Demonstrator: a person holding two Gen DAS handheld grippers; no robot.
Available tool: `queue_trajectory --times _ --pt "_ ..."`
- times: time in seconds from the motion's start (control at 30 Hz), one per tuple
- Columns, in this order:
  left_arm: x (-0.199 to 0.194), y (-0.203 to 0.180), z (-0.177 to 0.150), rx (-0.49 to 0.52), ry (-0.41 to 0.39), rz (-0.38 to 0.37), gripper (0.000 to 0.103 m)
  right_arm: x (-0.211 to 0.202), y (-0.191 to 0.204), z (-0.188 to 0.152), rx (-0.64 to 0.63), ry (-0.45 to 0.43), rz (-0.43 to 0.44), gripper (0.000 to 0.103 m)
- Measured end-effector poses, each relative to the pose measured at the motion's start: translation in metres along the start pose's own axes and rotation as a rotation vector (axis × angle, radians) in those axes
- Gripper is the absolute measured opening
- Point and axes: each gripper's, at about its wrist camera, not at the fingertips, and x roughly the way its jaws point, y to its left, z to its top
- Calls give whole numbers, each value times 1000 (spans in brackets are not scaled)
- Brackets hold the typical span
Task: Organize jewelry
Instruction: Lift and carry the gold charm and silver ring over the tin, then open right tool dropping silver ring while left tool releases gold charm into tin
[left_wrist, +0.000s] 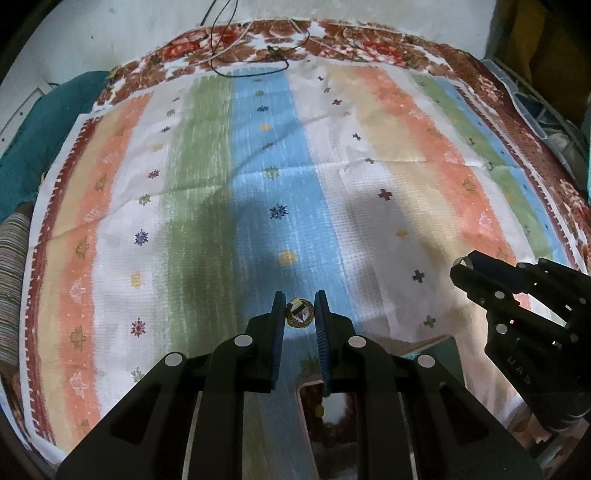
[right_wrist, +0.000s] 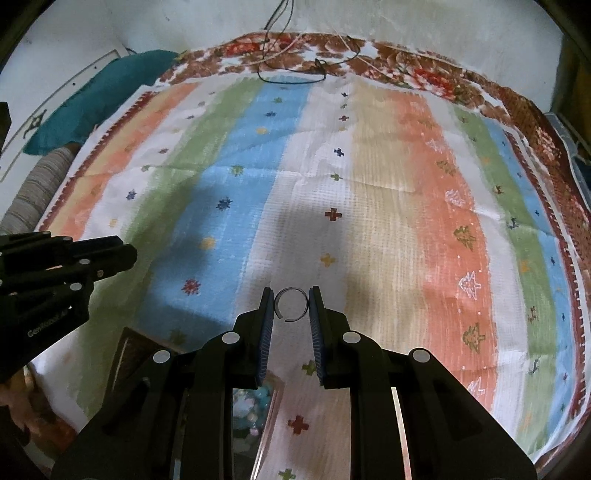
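Note:
My left gripper is shut on a round gold ornament with a pale stone and a small tag, held above the striped cloth. My right gripper is shut on a thin, dark open ring, also lifted off the cloth. In the left wrist view the right gripper shows at the right with the ring at its tip. In the right wrist view the left gripper's fingers reach in from the left.
A box with a dark red lining lies under the left gripper. A clear container of pale and blue beads sits below the right gripper. Black and white cords lie at the cloth's far edge. A teal cloth lies left.

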Motion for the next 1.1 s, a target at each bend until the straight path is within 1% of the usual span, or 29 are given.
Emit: queue_trajectory --times 0.17,0.4,0.63,0.9,1.1 --pt "-17 -2 -9 3 -33 -24 16 -15 3 -7 -8 -27 22 20" --pt "-35 -6 -20 14 -67 -43 16 -31 9 -19 -22 -62 25 20" --pt "-57 -14 -32 32 -116 -70 16 -53 13 -28 -32 -121 60 20" --pt "-77 -25 -51 58 -159 -105 16 -69 21 -43 -59 -139 116 20" --pt "-85 -27 -62 62 -172 -120 16 -77 25 -52 -71 -147 155 20"
